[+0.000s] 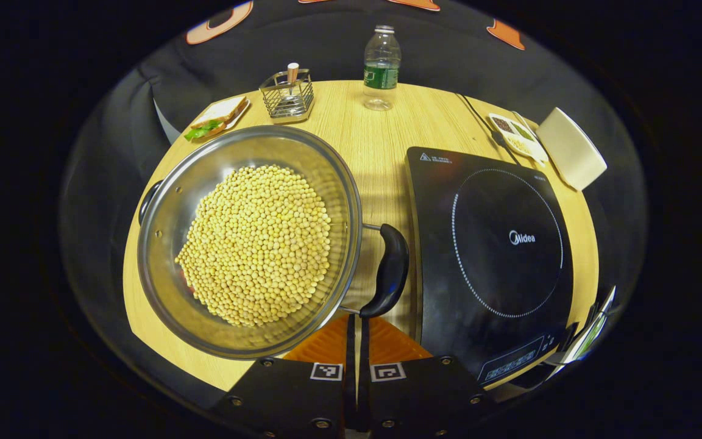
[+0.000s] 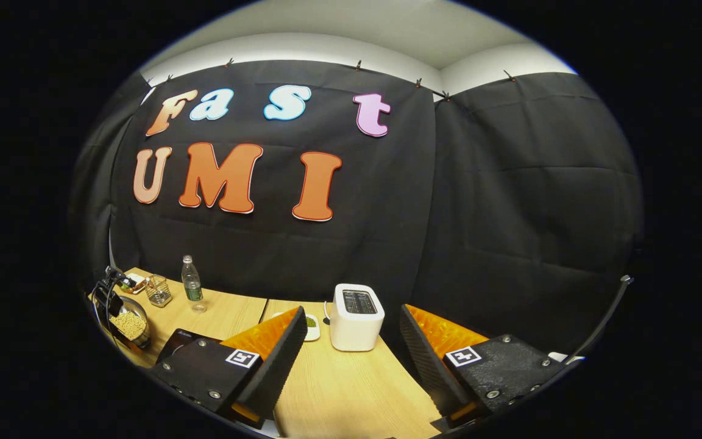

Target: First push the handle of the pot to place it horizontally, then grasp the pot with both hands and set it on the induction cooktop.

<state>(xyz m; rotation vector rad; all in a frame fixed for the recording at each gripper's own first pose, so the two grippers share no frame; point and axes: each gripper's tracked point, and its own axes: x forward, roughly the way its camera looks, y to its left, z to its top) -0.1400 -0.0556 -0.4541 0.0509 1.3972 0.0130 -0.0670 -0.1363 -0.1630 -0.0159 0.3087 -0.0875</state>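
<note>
In the left gripper view, the left tool [image 1: 356, 366] has its two fingers pressed together, with only a thin slit between them, and nothing is pinched. Its tip is just beside the near end of the black handle [image 1: 389, 271], perhaps touching it; I cannot tell. The handle belongs to the steel pot [image 1: 168, 213], which is full of yellow beans [image 1: 258, 244] and stands on the tabletop [image 1: 381, 146], to the left of the induction cooktop [image 1: 497, 244].

I judge that the pushing step is in hand. A closed tip is good for pushing: press low and slowly so the beans do not spill.

In the right gripper view, the right tool [image 2: 348, 360] is spread wide and empty, well apart from the pot, with a white toaster [image 2: 357, 317] beyond it.
</note>
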